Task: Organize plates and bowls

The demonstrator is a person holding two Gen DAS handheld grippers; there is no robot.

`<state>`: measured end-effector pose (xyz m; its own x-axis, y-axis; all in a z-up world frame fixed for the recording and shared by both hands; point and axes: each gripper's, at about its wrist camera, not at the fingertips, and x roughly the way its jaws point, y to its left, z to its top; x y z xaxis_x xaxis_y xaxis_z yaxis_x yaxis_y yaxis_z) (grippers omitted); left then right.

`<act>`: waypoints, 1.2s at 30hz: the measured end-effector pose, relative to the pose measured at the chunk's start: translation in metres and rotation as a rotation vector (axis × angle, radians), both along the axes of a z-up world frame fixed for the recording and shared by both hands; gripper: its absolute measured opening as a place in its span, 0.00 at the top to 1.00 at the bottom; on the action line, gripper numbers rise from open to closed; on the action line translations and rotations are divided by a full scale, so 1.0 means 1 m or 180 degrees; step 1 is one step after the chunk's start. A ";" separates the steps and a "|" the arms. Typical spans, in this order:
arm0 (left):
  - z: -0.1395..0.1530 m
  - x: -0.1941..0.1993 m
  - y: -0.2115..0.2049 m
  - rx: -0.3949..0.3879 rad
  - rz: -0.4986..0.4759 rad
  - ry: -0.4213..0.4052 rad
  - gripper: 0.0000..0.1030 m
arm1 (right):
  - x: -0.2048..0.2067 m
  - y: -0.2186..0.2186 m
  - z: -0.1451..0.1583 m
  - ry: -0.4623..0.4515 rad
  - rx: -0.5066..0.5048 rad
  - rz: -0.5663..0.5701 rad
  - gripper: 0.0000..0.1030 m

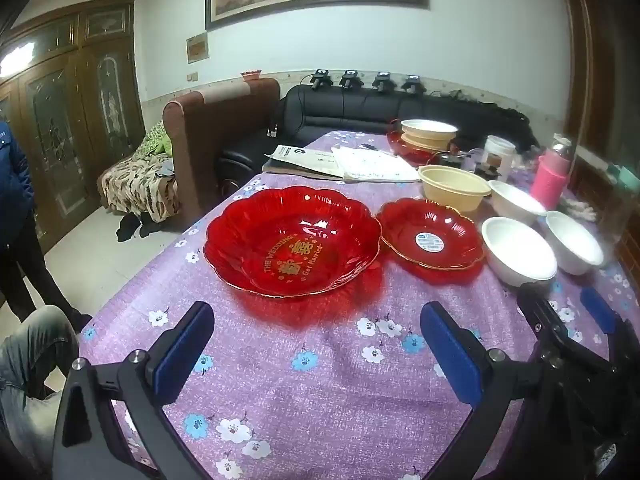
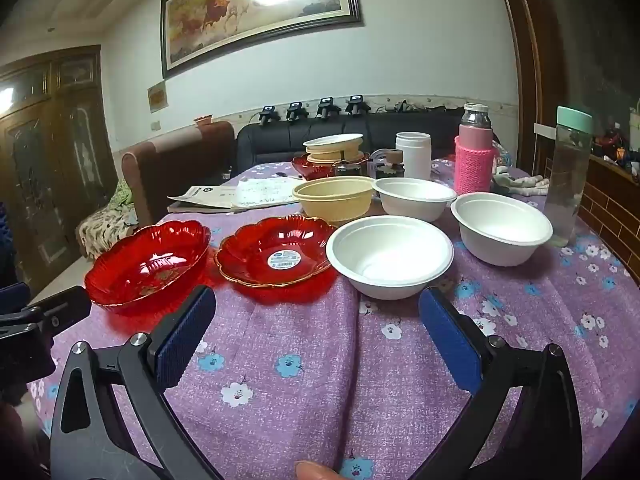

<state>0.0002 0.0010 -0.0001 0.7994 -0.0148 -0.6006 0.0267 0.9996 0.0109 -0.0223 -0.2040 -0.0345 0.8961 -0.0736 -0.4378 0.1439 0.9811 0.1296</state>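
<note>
A large red scalloped plate (image 1: 292, 240) (image 2: 150, 266) with gold lettering sits on the purple flowered tablecloth (image 1: 320, 380). Right of it lies a smaller red plate (image 1: 432, 234) (image 2: 276, 254) with a sticker. Three white bowls (image 2: 390, 256) (image 2: 502, 228) (image 2: 414, 198) and a beige bowl (image 2: 334, 198) (image 1: 454, 192) stand further right and behind. My left gripper (image 1: 318, 344) hangs open just short of the large plate, nothing between its fingers. My right gripper (image 2: 316, 340) (image 1: 568, 312) is open too, in front of the nearest white bowl and the small plate.
At the far end stands a stack of beige bowls on a red plate (image 2: 334, 154), papers (image 2: 240, 196), a white jar (image 2: 414, 154), a pink-sleeved bottle (image 2: 474, 156) and a clear bottle (image 2: 568, 176). A person (image 1: 16, 208) stands left of the table.
</note>
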 end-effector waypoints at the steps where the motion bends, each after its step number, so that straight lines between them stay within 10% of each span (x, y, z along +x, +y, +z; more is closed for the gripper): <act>1: 0.000 0.000 0.000 0.0004 0.0001 0.0010 0.00 | 0.000 0.000 0.000 0.0013 0.0003 0.0004 0.00; 36: -0.002 0.011 0.011 -0.0120 0.0014 0.0015 0.00 | 0.008 -0.013 -0.007 0.0140 0.0379 0.0129 0.00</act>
<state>0.0108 0.0117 -0.0025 0.7966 -0.0340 -0.6036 0.0224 0.9994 -0.0268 -0.0138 -0.2168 -0.0419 0.8770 0.0170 -0.4802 0.1127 0.9642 0.2399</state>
